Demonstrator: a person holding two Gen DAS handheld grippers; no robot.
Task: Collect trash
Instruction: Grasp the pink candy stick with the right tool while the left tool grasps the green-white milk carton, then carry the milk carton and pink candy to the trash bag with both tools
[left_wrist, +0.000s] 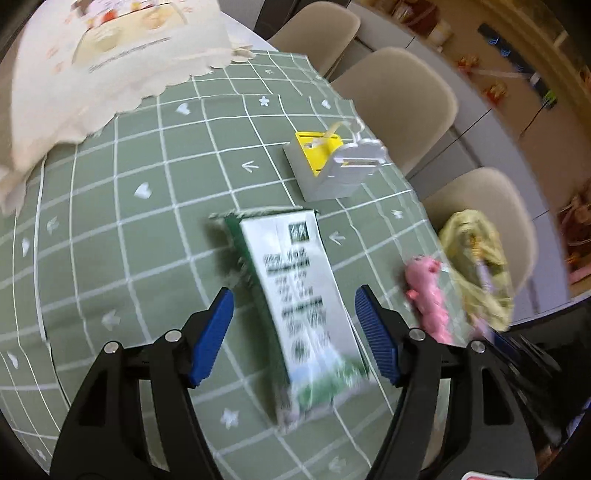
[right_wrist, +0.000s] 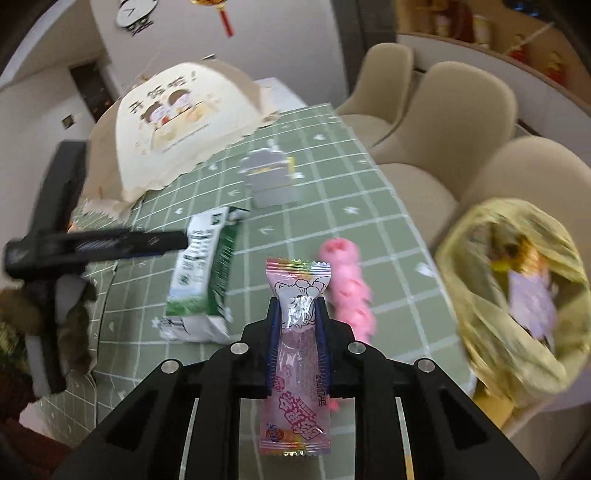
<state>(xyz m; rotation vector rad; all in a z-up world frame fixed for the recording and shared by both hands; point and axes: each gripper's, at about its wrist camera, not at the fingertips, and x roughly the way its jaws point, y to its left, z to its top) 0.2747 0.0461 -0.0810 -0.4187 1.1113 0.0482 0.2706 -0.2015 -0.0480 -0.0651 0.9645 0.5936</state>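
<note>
Two grippers work over a bench (left_wrist: 110, 229) under a green checked cloth. The right gripper (right_wrist: 297, 314) is clamped narrow on a pink candy wrapper (right_wrist: 297, 332), its blue pads pressing both sides while the crimped top sticks out past the fingertips, lifted off the cloth. The left gripper (left_wrist: 295, 332) stands wide, a flattened milk carton (left_wrist: 299, 295) lying on the cloth between its blue pads without either pad touching it; from the right wrist view that gripper (right_wrist: 159, 240) reaches in from the left beside the carton (right_wrist: 201, 273). A pink ridged toy (right_wrist: 347, 288) lies on the cloth just right of the wrapper. Past the bench's right edge hangs a yellow-green trash bag (right_wrist: 517, 295), open, with wrappers inside, blurred. Farther back on the cloth sits a grey and yellow box (left_wrist: 328, 166), and a cream food cover (right_wrist: 177, 122) with cartoon print stands at the far left. Beige chairs (left_wrist: 399, 96) line the right side.
</note>
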